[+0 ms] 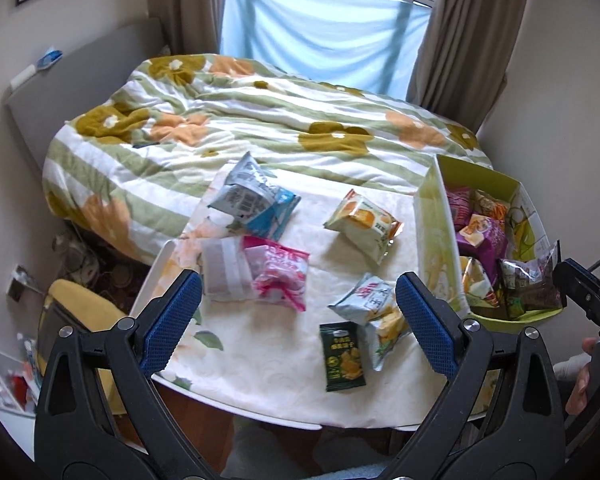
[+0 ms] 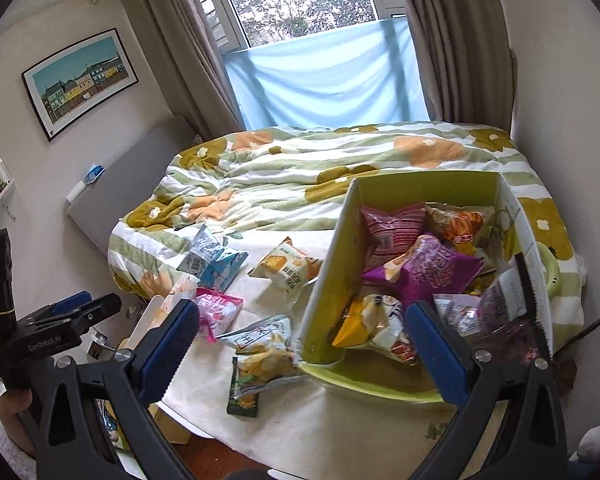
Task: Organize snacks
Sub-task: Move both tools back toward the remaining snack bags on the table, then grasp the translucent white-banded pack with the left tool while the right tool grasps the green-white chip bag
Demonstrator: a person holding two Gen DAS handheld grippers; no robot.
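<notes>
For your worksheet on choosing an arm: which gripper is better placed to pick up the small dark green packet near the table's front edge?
Left. The left gripper is open, with the dark green packet lying between its fingers. The right gripper hangs open at the green box.

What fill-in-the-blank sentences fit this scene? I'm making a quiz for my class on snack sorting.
1. The green box already holds several ____.
2. The small dark green packet lies on the ____.
3. The left gripper and the right gripper are both ____.
4. Behind the table stands a ____ with a flowered cover.

Missing words: snack bags; table; open; bed
</notes>
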